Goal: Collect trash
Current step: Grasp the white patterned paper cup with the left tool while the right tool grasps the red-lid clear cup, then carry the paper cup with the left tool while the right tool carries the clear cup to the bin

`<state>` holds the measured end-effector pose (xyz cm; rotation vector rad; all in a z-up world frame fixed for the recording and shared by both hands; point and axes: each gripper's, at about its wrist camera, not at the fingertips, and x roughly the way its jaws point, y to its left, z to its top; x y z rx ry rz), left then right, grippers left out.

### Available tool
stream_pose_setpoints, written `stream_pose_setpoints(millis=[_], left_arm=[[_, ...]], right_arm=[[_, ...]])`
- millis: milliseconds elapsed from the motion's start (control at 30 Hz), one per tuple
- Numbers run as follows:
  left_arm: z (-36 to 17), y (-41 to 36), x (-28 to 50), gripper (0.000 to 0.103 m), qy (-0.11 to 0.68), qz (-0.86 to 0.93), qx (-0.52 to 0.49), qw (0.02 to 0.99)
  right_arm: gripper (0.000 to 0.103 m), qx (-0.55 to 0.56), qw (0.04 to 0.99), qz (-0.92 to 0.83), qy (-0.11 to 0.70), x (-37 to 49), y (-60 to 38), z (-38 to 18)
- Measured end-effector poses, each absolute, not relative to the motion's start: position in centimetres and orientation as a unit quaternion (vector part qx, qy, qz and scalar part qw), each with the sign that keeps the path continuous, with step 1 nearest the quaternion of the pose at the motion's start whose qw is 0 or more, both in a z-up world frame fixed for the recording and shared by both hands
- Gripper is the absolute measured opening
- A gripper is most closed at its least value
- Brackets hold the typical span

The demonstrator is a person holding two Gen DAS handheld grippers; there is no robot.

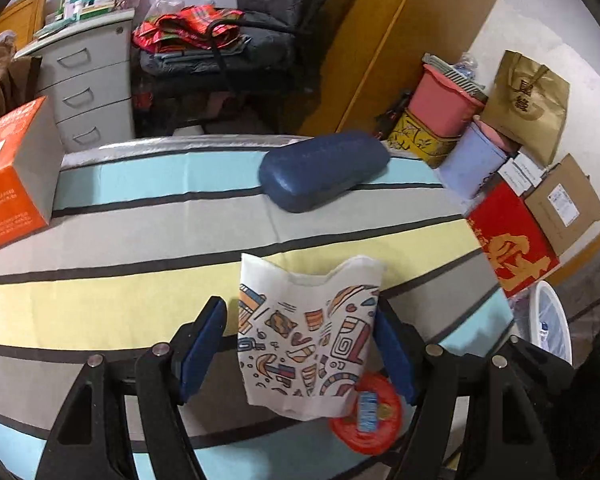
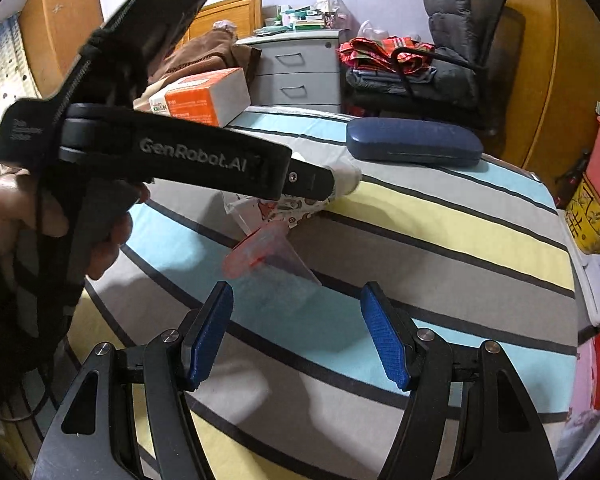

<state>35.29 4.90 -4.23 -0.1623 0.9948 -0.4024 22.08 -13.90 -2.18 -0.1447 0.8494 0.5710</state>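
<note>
A white paper bag with colourful doodle prints lies on the striped tablecloth between the fingers of my left gripper, whose jaws stand wide apart; the right pad touches the bag's edge. A clear plastic cup with an orange-red lid lies beside the bag's lower right corner. In the right wrist view, the left gripper's black body covers most of the bag, and the cup lies on its side just ahead of my open, empty right gripper.
A dark blue glasses case lies at the table's far side, also in the right wrist view. An orange box stands at the left. A white bin stands off the table's right edge among boxes and bags.
</note>
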Motion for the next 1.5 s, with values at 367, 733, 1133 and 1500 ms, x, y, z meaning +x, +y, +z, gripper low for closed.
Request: stream_pose_setpoints(millis=[367,733,1133,1500], left_arm=[[-4.7,6.7,35.7,0.063,0.475,-0.181,-0.099,0.855],[-5.0,8.2,35.7,0.063,0.475,-0.17,-0.119,0.855],[-4.9,7.5,34.5,0.061,0.472,-0.154,-0.102,0.862],[-3.9,6.3,31.2,0.061,0.457,-0.152,-0.085,0.872]], right_arm=[[0.068,-0.068,0.856,0.299,0.417,23.1,-13.3,-2.6],[0.049,-0.062,0.845,0.319,0.425,23.6,-12.7,-2.8],[0.048,-0.036,0.862,0.285,0.419,23.6,-14.6,-2.4],[0.048,0.007,0.884,0.237,0.404,22.3,-16.8,-1.7]])
